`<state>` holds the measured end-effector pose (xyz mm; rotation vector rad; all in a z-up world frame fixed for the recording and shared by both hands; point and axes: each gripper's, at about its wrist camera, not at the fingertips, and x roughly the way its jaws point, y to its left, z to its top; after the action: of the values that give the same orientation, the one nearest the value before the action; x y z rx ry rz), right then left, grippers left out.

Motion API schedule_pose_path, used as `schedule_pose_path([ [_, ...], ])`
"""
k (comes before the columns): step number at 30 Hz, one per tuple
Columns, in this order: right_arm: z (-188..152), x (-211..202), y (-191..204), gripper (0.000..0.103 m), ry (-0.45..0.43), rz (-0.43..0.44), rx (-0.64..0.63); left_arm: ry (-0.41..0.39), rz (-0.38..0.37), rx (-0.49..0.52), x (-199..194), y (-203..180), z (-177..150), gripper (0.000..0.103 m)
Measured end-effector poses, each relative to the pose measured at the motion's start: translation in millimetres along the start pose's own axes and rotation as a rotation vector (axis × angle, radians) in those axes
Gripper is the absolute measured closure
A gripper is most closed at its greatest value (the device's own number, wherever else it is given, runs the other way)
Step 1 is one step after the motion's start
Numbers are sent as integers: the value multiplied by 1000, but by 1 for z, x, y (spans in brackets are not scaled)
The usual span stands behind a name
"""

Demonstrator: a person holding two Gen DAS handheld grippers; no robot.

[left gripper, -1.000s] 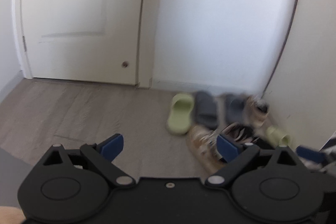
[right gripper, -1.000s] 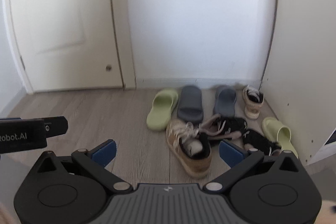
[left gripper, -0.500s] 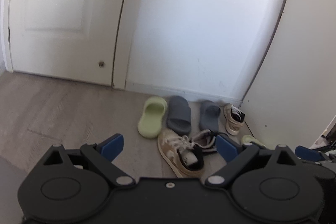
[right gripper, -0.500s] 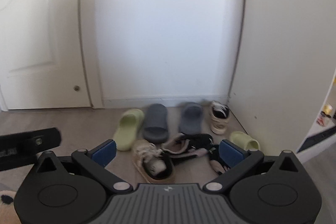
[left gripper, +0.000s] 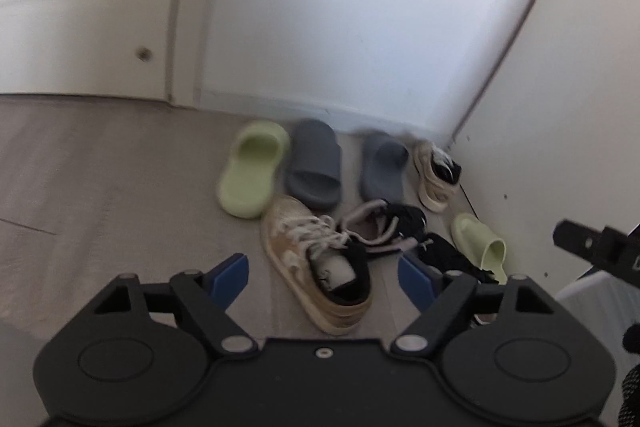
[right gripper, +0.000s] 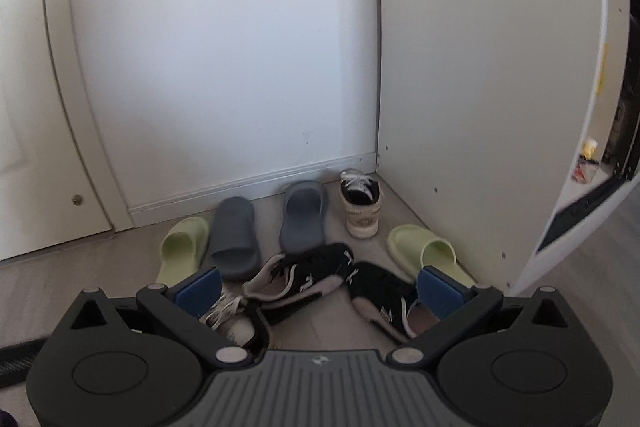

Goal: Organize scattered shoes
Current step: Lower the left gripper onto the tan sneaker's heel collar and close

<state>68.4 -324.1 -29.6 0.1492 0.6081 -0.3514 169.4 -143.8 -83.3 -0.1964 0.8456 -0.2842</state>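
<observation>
Shoes lie jumbled in corner: tan sneaker (left gripper: 318, 267) and black sneakers (right gripper: 300, 277) askew (pairs split). Both tongs, left (left gripper: 324, 277) and right (right gripper: 318, 287), have closed in since 1 s ago, jaws apart, holding nothing; pickup approx. imminent.

A home entryway or hall corner was shown: a white panelled door (left gripper: 80, 7), a white wall with baseboard (right gripper: 256, 183), and grey wood-look flooring (left gripper: 100, 167). Household footwear was scattered in the corner — green slides (left gripper: 252, 175), grey slides (right gripper: 234, 239) and sneakers (left gripper: 320, 267).
</observation>
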Motion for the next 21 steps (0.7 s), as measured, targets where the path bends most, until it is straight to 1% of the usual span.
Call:
schedule_pose_path([
  [3, 4, 47, 3, 0, 34, -11, -49, 49, -18, 34, 47, -6, 4, 39],
  [5, 6, 69, 3, 1, 51, 0, -57, 83, -27, 60, 82, -10, 5, 40],
  [6, 8, 85, 4, 1, 61, 14, -64, 102, -15, 79, 109, -14, 2, 43],
  [7, 10, 95, 4, 1, 67, 22, -70, 124, 7, 90, 127, -16, -1, 50],
  [9, 15, 128, 9, 1, 84, 38, -90, 173, 45, 85, 155, -16, -7, 55],
  [11, 18, 152, 14, 3, 96, 48, -113, 222, 79, 56, 174, -15, -14, 57],
  [12, 20, 169, 16, 5, 104, 54, -132, 231, 96, 47, 178, -14, -16, 59],
  [13, 21, 175, 17, 5, 109, 55, -141, 243, 116, 40, 181, -14, -19, 62],
  [15, 22, 194, 15, 5, 129, 56, -160, 277, 157, 31, 191, -13, -23, 64],
  [18, 21, 215, 8, 5, 173, 76, -176, 328, 185, 24, 204, -11, -23, 64],
  [21, 19, 228, 2, 6, 209, 91, -178, 340, 239, 19, 217, -7, -19, 64],
])
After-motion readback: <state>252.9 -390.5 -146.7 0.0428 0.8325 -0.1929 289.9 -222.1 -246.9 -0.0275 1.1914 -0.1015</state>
